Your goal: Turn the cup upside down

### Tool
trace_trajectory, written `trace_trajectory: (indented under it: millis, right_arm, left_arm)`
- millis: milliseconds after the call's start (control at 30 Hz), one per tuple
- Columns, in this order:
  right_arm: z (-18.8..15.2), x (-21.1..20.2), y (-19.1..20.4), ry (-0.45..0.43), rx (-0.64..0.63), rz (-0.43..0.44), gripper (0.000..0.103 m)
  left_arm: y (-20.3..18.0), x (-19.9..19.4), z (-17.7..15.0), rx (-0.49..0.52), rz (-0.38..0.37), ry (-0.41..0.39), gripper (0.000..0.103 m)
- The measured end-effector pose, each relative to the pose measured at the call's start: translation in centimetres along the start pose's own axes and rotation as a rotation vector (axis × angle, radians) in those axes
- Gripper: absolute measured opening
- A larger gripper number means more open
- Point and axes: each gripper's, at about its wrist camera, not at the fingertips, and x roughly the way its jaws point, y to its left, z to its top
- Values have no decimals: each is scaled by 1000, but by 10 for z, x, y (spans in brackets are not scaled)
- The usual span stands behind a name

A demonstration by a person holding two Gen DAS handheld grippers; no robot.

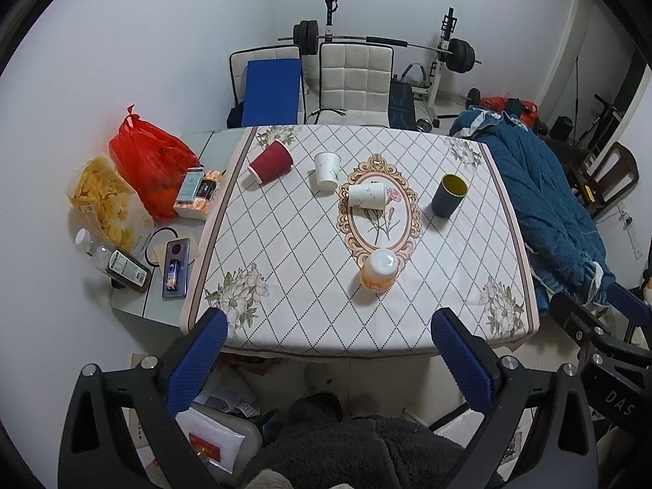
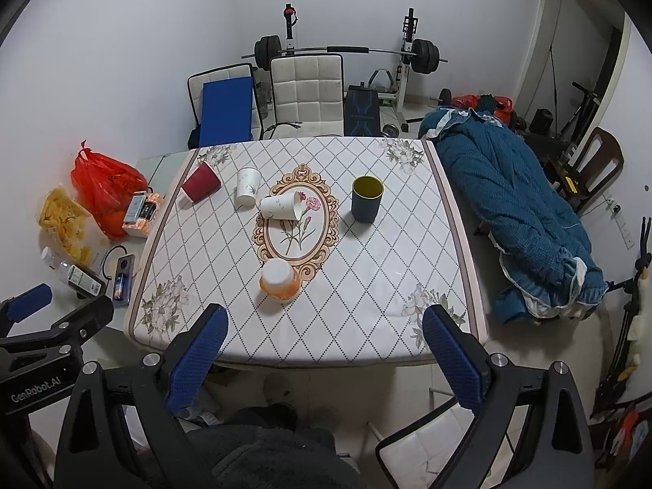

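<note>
Several cups sit on the quilted floral tablecloth (image 1: 285,252). A red cup (image 1: 271,161) lies on its side at the far left. Beside it stands a white cup (image 1: 327,171). Another white cup (image 1: 366,195) lies on its side on the oval flower motif, with its mouth to the right (image 2: 281,205). A dark blue cup (image 1: 449,195) with a yellow inside stands upright, mouth up (image 2: 366,199). An orange cup (image 1: 379,271) stands upside down nearest me (image 2: 279,279). My left gripper (image 1: 329,318) and right gripper (image 2: 324,313) hover over the table's near edge, both open and empty.
Left of the cloth lie a red bag (image 1: 150,163), a bag of chips (image 1: 102,199), phones and a bottle (image 1: 126,271). White chairs (image 1: 354,77) and a barbell rack stand behind the table. A blue quilt (image 1: 542,195) lies to the right, dark fleece clothing below.
</note>
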Motion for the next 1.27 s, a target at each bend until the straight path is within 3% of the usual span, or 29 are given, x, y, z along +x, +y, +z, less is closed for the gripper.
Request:
trace_trajectory:
  millis: [1267]
  right_arm:
    - [4,16,-5,18,-20,13,99]
  left_arm:
    - [-6,9,4,-26,41,26,103]
